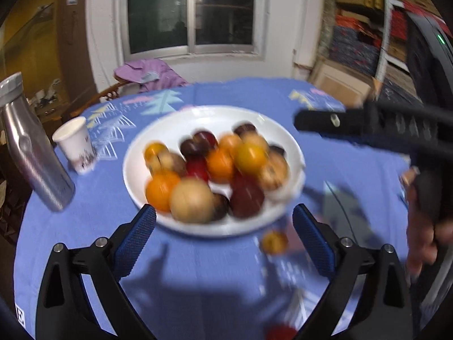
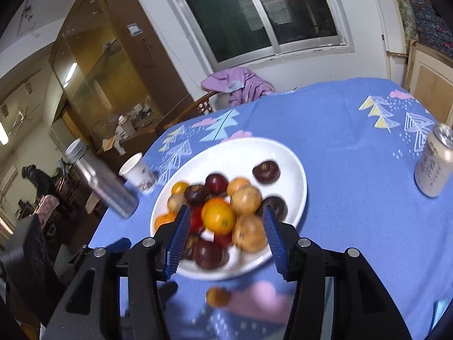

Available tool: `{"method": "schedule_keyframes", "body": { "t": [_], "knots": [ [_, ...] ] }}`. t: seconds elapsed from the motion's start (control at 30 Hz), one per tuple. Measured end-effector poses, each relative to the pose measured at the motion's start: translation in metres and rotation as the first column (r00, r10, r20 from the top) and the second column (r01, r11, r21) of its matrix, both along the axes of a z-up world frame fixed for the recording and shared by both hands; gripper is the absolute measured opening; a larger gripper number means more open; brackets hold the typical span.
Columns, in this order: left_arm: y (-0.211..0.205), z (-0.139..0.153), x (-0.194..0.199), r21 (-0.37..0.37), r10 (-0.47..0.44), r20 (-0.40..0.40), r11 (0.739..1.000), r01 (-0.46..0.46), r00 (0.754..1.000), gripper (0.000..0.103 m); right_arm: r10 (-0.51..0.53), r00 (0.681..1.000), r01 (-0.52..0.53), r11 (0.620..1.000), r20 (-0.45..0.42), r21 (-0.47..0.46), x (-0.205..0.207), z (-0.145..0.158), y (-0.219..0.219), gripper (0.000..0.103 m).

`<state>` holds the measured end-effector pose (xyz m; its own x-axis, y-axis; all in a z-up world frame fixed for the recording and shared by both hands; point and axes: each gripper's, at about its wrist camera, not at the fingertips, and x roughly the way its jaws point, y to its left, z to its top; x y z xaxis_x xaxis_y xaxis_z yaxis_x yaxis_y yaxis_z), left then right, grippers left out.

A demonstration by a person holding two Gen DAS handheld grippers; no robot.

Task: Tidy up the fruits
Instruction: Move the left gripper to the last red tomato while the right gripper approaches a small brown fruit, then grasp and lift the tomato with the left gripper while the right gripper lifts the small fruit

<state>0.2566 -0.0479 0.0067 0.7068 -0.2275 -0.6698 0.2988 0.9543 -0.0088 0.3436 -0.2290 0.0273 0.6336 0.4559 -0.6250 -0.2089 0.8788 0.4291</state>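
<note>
Fruits (image 1: 209,170) piled in plate (image 1: 136,153) mid desk (image 1: 85,226); one orange (image 1: 274,242) loose beside it. Bottle (image 1: 34,153), cup (image 1: 75,144) left, can (image 2: 433,161) right. Left gripper (image 1: 223,243) and right gripper (image 2: 225,240) both apart, empty.

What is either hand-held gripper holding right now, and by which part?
Nothing. The left hand-held gripper stands wide open before the white plate, and the right hand-held gripper is open over the fruit, pads touching none.
</note>
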Motion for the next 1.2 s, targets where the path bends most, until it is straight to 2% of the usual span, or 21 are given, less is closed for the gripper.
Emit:
{"method": "schedule_keyframes", "body": {
  "t": [0.17, 0.33, 0.43, 0.53, 0.6, 0.67, 0.77, 0.9, 0.97, 1.03, 1.07, 1.13, 1.2],
  "knots": [
    [-0.017, -0.023, -0.065, 0.078, -0.101, 0.013, 0.992, 0.099, 0.995, 0.095, 0.078, 0.995, -0.076, 0.997, -0.06, 0.021, -0.034, -0.017, -0.003, 0.053],
    [-0.027, -0.051, -0.092, 0.145, -0.144, -0.041, 0.978, 0.149, 0.989, 0.095, 0.154, 0.983, -0.151, 0.988, -0.098, 0.041, -0.056, -0.031, 0.01, 0.053],
    [-0.024, -0.052, -0.089, 0.119, -0.141, -0.055, 0.982, 0.147, 0.988, 0.095, 0.177, 0.977, -0.174, 0.984, -0.121, 0.031, -0.055, -0.039, 0.02, 0.053],
    [-0.017, -0.059, -0.078, 0.077, -0.114, -0.114, 0.989, 0.124, 0.987, 0.095, 0.181, 0.971, -0.181, 0.983, -0.156, 0.017, -0.052, -0.05, 0.028, 0.053],
    [-0.013, -0.061, -0.073, 0.043, -0.108, -0.14, 0.992, 0.115, 0.984, 0.09, 0.176, 0.97, -0.179, 0.984, -0.166, 0.0, -0.047, -0.055, 0.033, 0.053],
    [-0.012, -0.064, -0.068, 0.035, -0.105, -0.165, 0.993, 0.113, 0.981, 0.076, 0.175, 0.97, -0.18, 0.984, -0.171, -0.014, -0.042, -0.058, 0.039, 0.053],
    [-0.011, -0.065, -0.067, 0.03, -0.107, -0.17, 0.993, 0.113, 0.98, 0.075, 0.162, 0.972, -0.172, 0.984, -0.171, -0.046, -0.037, -0.062, 0.046, 0.053],
    [-0.01, -0.066, -0.067, 0.027, -0.104, -0.17, 0.994, 0.11, 0.98, 0.07, 0.164, 0.969, -0.183, 0.979, -0.185, -0.089, -0.031, -0.069, 0.057, 0.041],
    [-0.009, -0.066, -0.068, 0.024, -0.102, -0.166, 0.994, 0.108, 0.981, 0.057, 0.167, 0.967, -0.191, 0.975, -0.194, -0.115, -0.029, -0.074, 0.062, 0.037],
    [-0.009, -0.065, -0.071, 0.013, -0.112, -0.164, 0.993, 0.116, 0.98, 0.05, 0.162, 0.972, -0.188, 0.971, -0.171, -0.148, -0.03, -0.073, 0.065, 0.027],
    [-0.01, -0.064, -0.072, 0.007, -0.12, -0.162, 0.992, 0.123, 0.979, 0.04, 0.165, 0.972, -0.19, 0.971, -0.17, -0.143, -0.03, -0.073, 0.064, 0.027],
    [-0.012, -0.063, -0.074, 0.0, -0.144, -0.158, 0.989, 0.146, 0.977, 0.029, 0.165, 0.971, -0.188, 0.973, -0.171, -0.133, -0.03, -0.074, 0.063, 0.027],
    [-0.014, -0.062, -0.078, 0.012, -0.145, -0.15, 0.989, 0.148, 0.978, 0.029, 0.167, 0.971, -0.19, 0.974, -0.17, -0.126, -0.032, -0.072, 0.06, 0.027]
  ]
}}
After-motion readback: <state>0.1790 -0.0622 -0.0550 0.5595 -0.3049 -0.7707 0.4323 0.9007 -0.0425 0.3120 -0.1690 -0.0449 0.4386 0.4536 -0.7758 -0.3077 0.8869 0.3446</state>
